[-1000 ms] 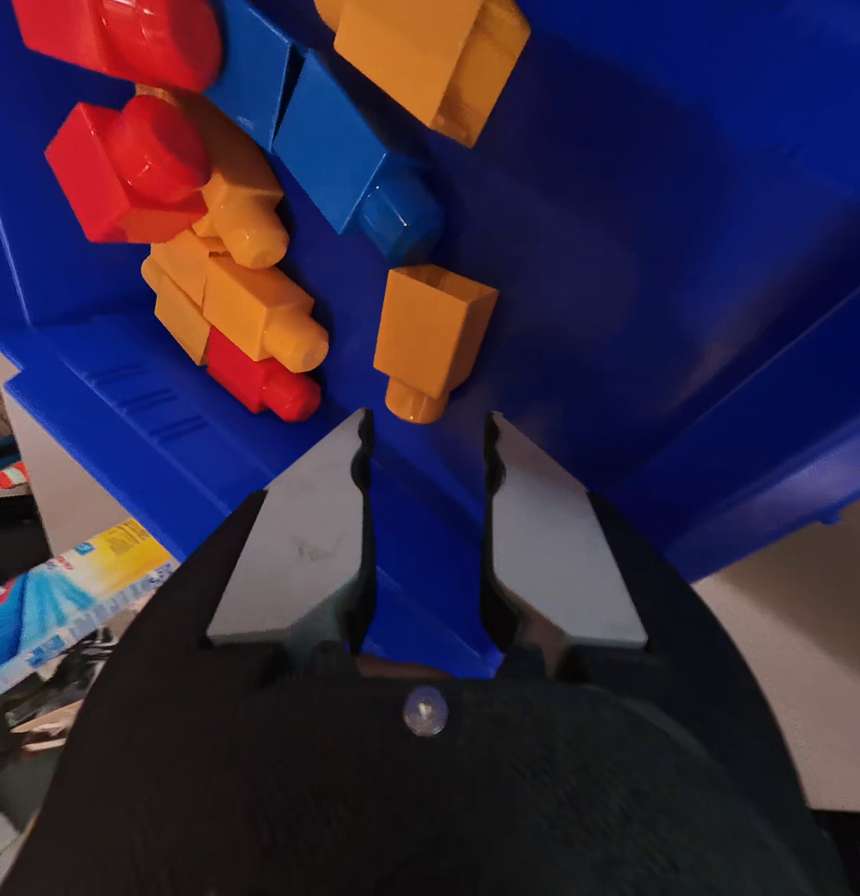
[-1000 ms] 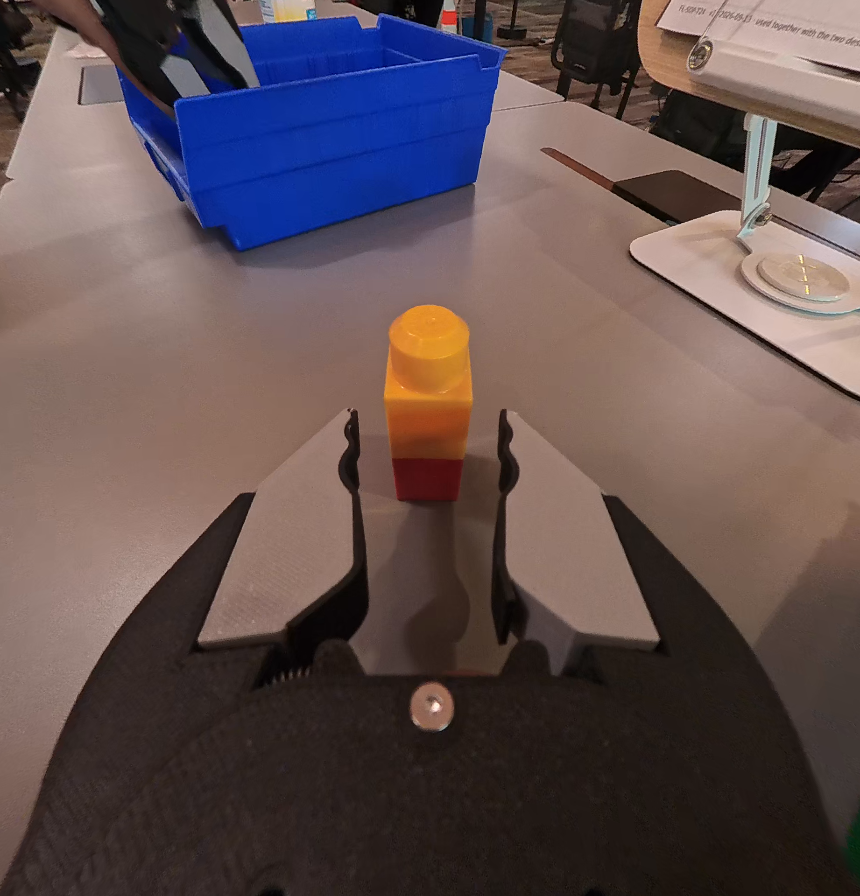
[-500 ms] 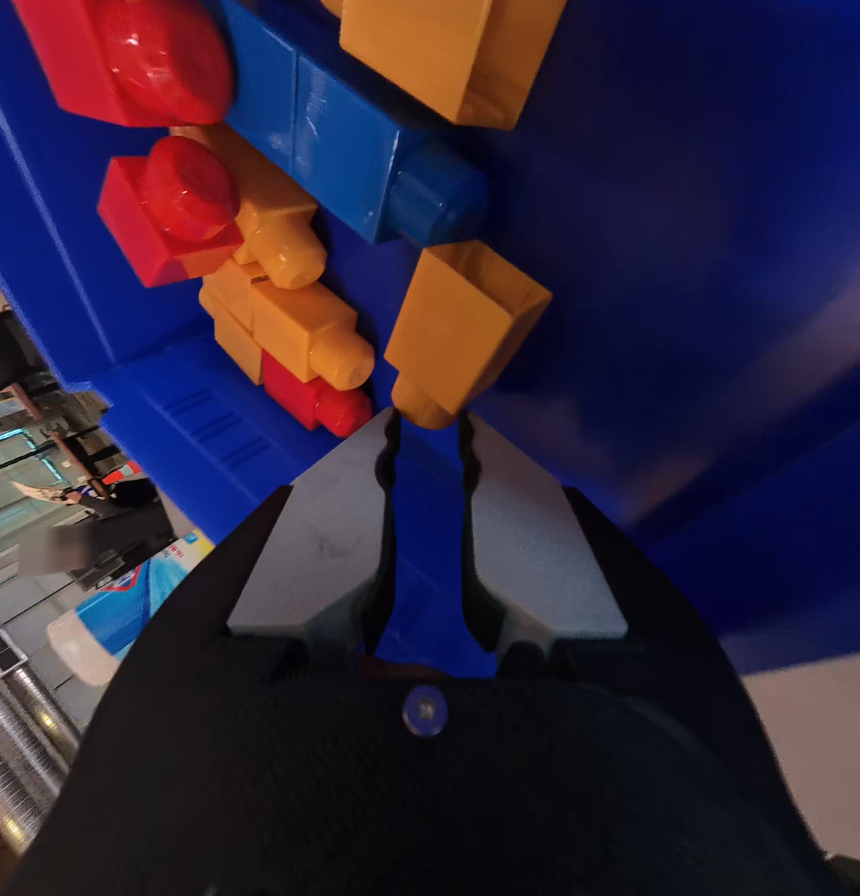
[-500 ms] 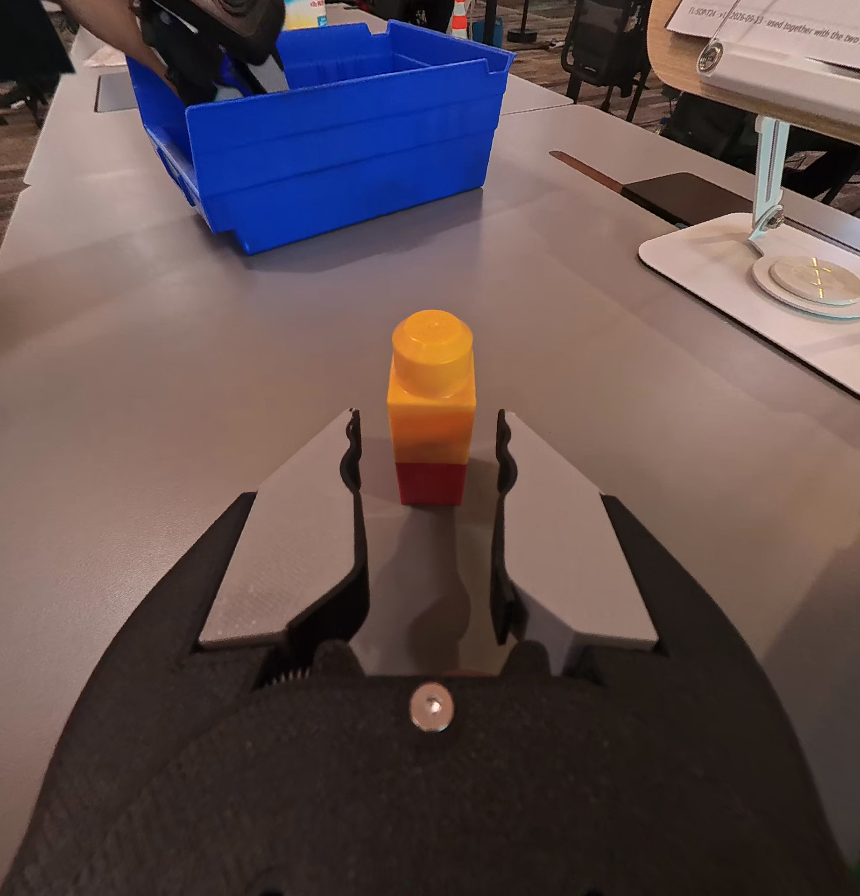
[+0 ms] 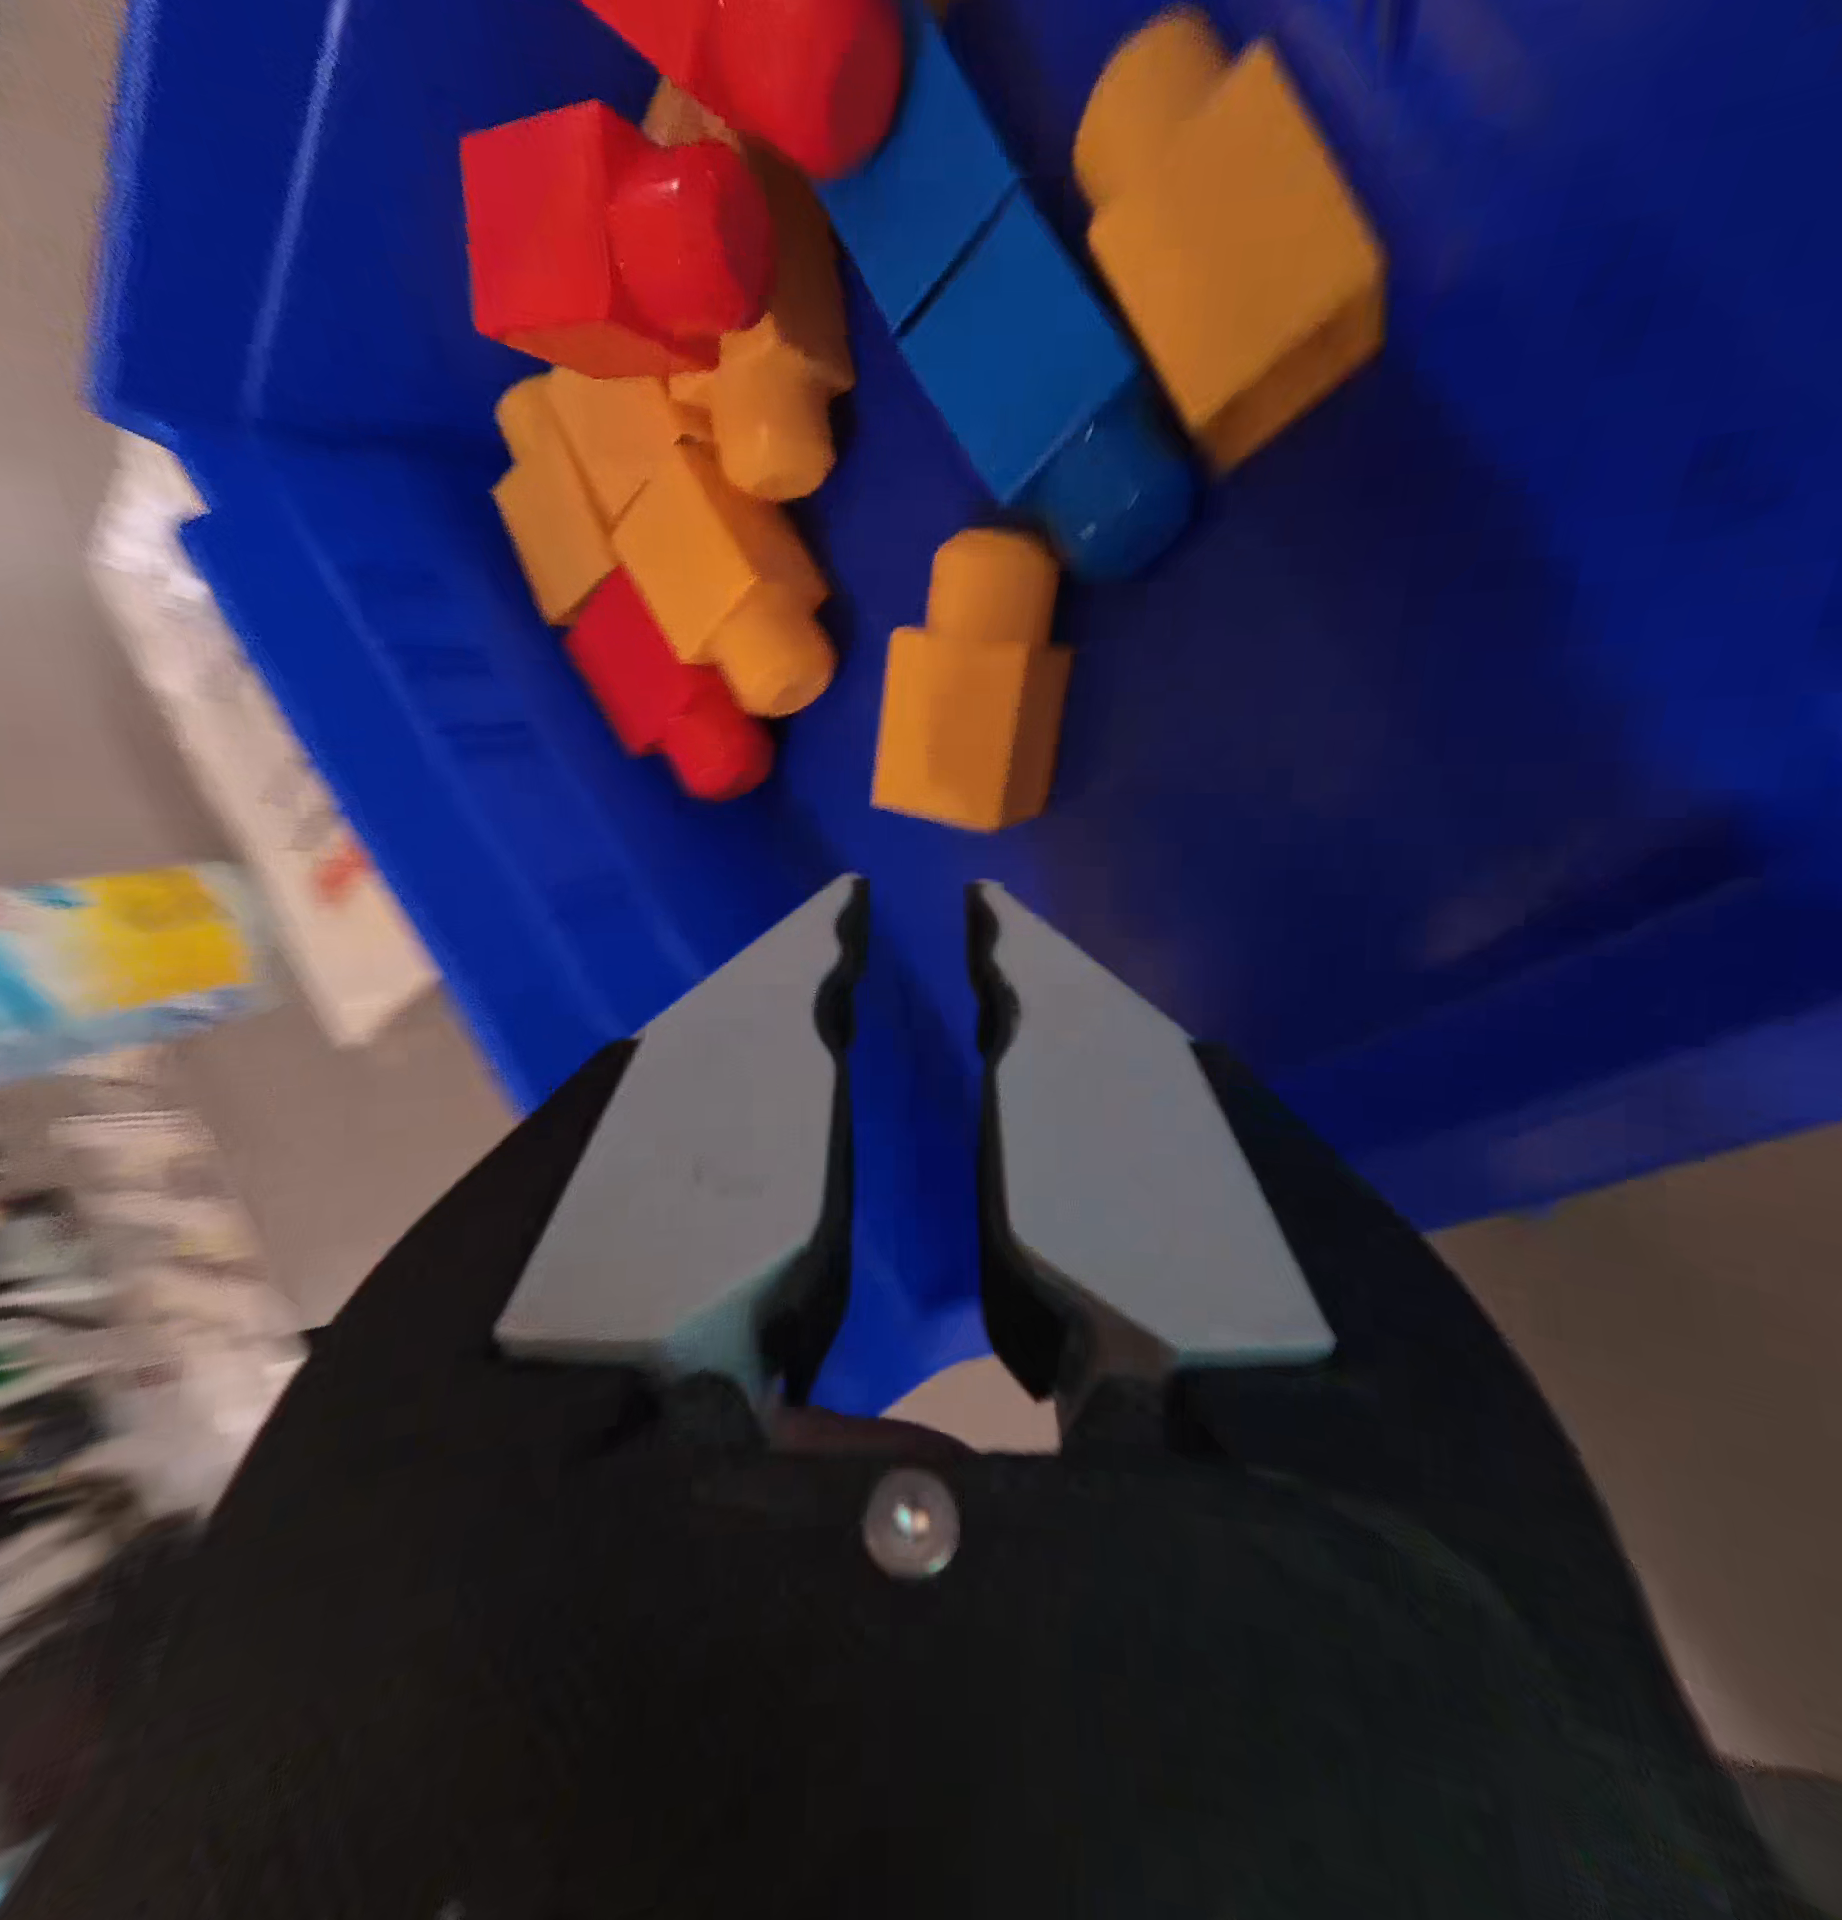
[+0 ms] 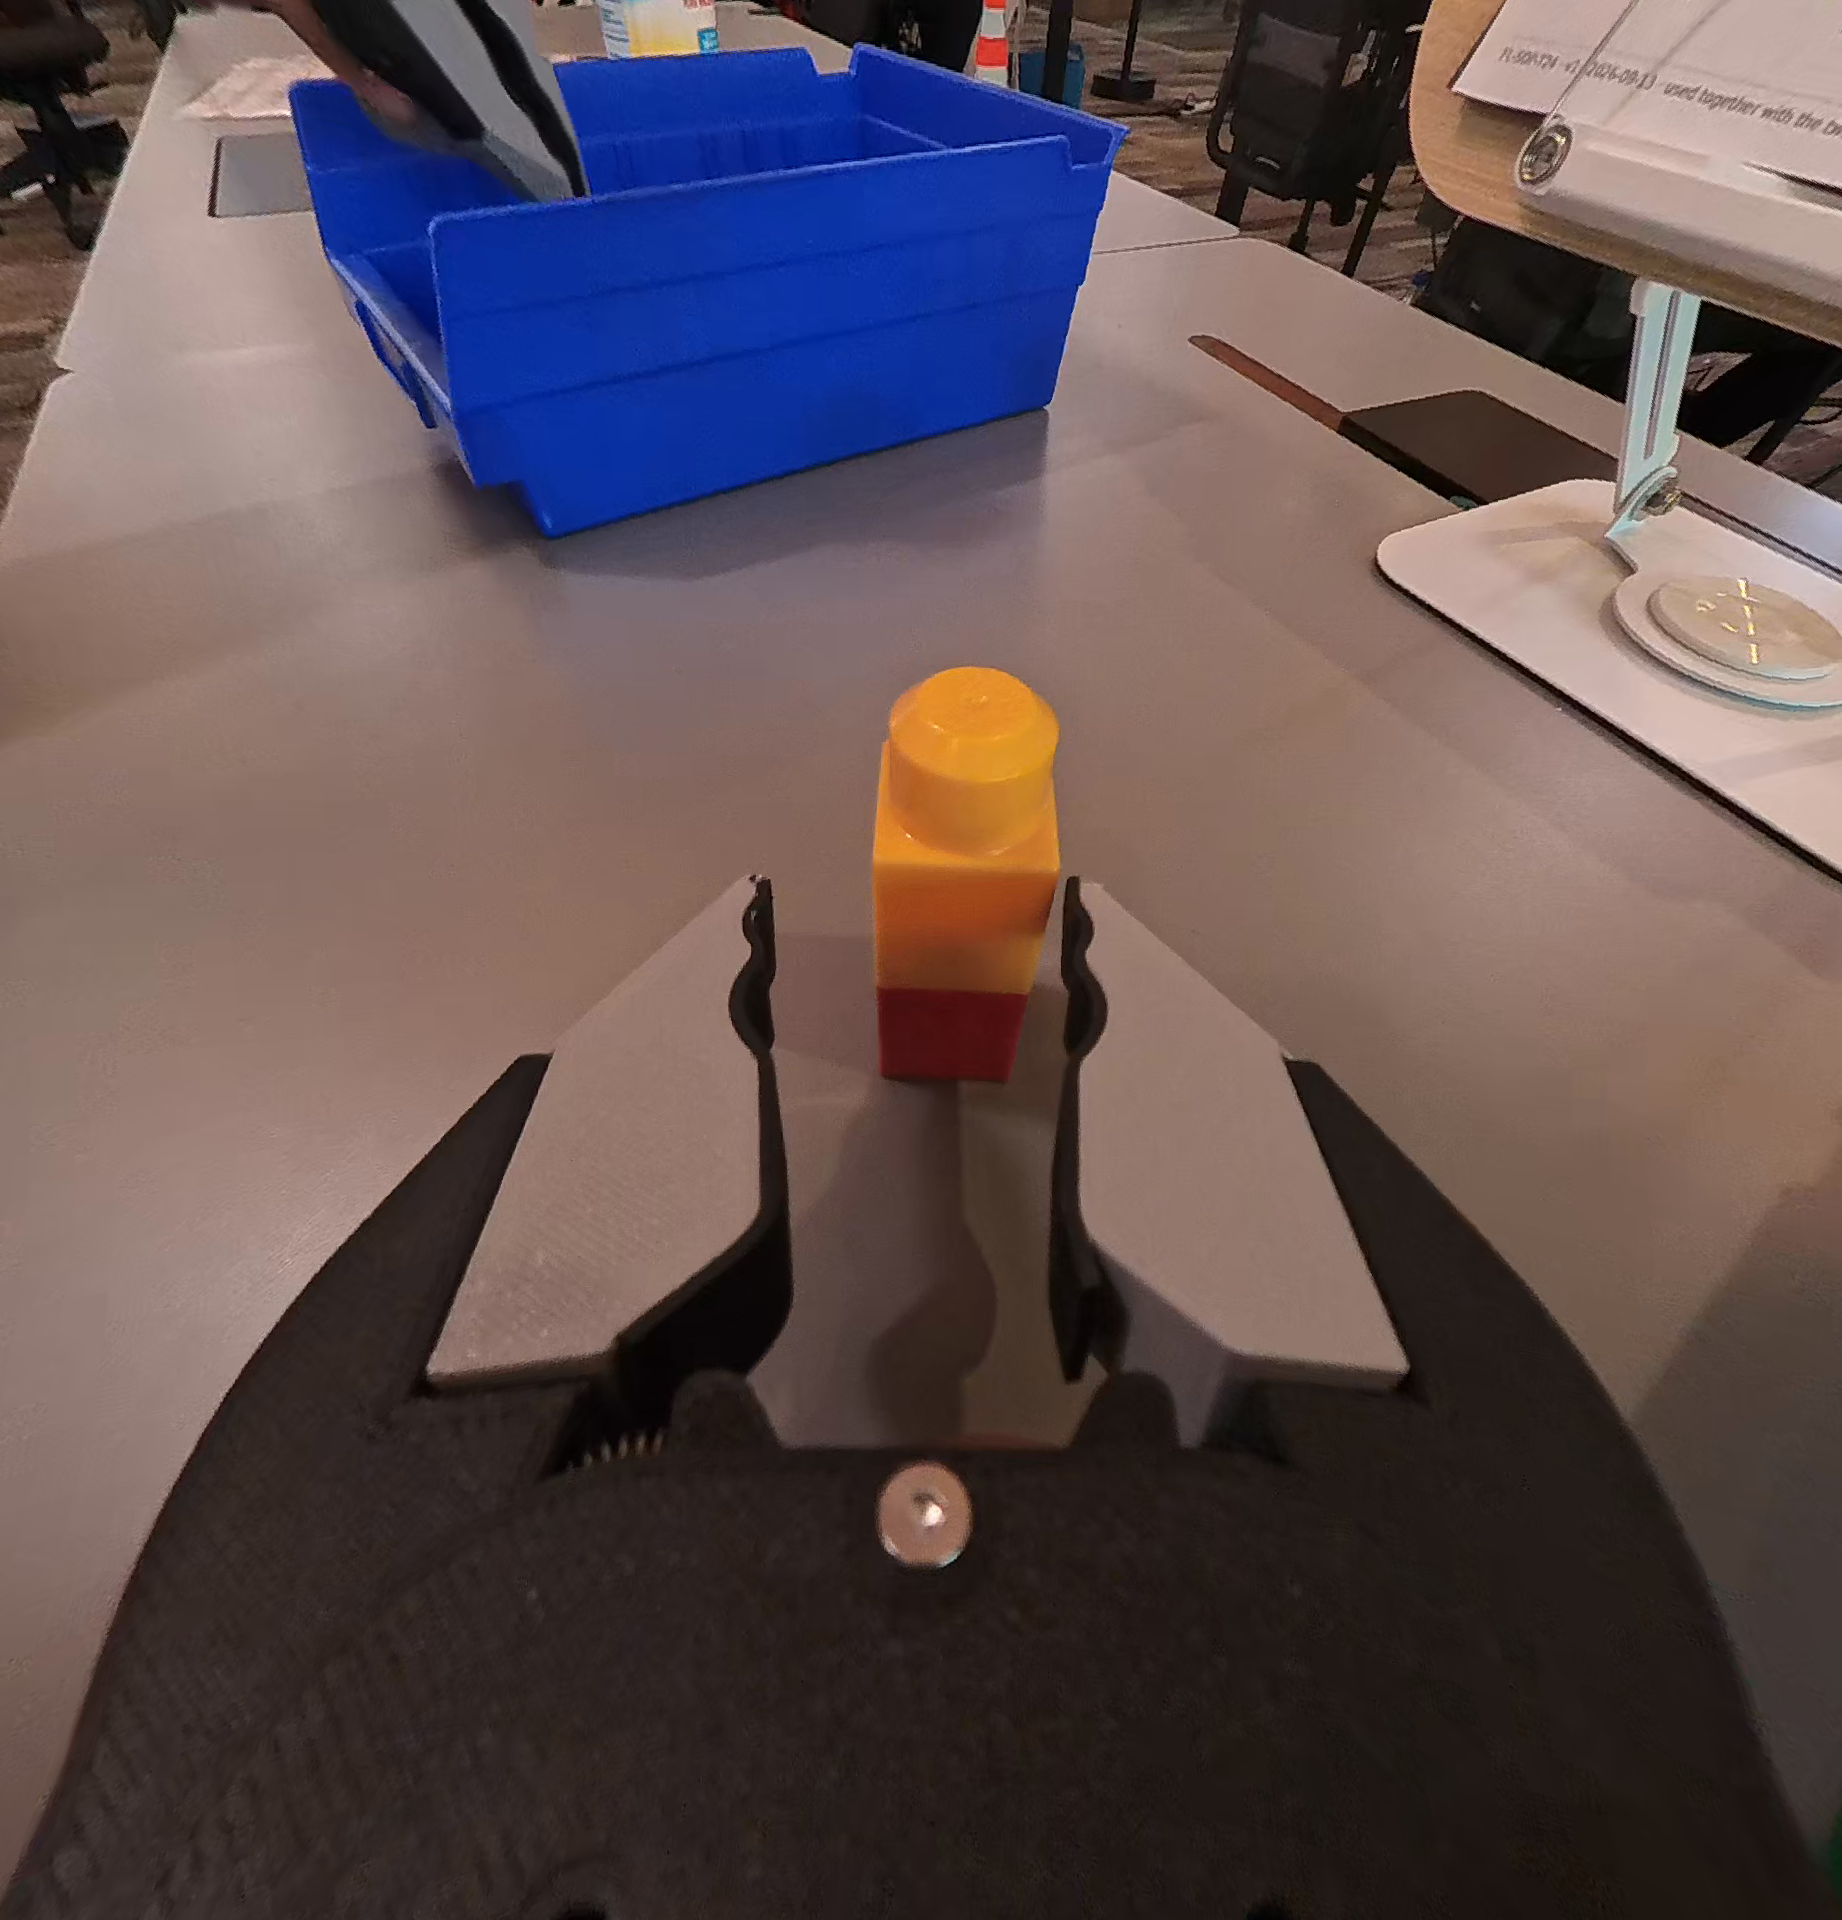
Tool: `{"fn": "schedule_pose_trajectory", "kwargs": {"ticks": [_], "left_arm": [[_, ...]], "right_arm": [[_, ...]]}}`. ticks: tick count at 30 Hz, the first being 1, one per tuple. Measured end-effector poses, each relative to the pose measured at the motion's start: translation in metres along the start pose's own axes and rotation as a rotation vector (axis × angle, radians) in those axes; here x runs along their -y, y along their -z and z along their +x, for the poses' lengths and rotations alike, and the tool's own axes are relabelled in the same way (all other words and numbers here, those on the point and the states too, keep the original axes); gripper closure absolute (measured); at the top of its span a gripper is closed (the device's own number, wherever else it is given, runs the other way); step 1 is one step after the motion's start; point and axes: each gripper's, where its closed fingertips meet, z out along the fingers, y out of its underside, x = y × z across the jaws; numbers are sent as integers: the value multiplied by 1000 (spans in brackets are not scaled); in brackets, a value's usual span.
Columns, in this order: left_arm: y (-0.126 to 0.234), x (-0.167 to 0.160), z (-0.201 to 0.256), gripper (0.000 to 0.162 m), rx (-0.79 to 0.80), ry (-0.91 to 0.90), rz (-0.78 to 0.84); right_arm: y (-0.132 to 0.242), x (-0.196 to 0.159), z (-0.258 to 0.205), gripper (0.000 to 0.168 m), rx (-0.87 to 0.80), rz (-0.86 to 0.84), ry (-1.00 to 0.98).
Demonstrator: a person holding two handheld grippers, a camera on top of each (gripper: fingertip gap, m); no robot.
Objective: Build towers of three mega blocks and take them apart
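In the left wrist view a blue bin [image 5: 1519, 727] holds several loose red, orange and blue mega blocks. A single orange block [image 5: 964, 686] lies nearest, with its stud pointing away from me. My left gripper [image 5: 917, 899] hangs just short of it, empty, its jaws only a narrow gap apart. It also shows in the right wrist view [image 6: 481, 104], over the bin [image 6: 740, 343]. A small tower [image 6: 964, 883], red at the base and orange above, stands upright on the grey table. My right gripper [image 6: 915, 904] is open, with the tower between its fingertips, untouched.
A white stand base [image 6: 1623, 644] and a dark flat slab [image 6: 1468, 436] sit at the right of the table [image 6: 377, 779]. A bottle [image 6: 657, 26] stands behind the bin. Chairs and floor lie beyond the table's far edge. There is about 40 centimeters between the tips of the two grippers.
My left gripper has narrowed and drawn back from the orange block. The block has turned, so its stud now points away. The right gripper and the tower have barely moved.
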Motion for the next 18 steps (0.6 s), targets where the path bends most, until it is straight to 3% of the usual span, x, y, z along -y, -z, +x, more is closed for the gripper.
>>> {"fn": "schedule_pose_trajectory", "kwargs": {"ticks": [3, 6, 11, 14, 15, 18], "left_arm": [[-16, 15, 22, 109, -165, 218, 65], [-37, 14, 25, 94, -133, 159, 30], [-53, 21, 12, 106, -29, 24, 14], [-57, 28, 11, 111, -41, -8, 12], [-58, 28, 13, 121, -64, -7, 5], [-60, 28, 14, 122, -104, 9, 9]], "right_arm": [[1, 1, 0, 116, 1, 5, -7], [1, 1, 0, 116, 4, 6, -9], [-2, 0, -2, 115, 25, 0, -6], [-5, -1, -3, 115, 36, -12, -3], [-5, -1, -3, 115, 39, -12, -5], [-6, 0, -2, 115, 45, -7, -11]]}}
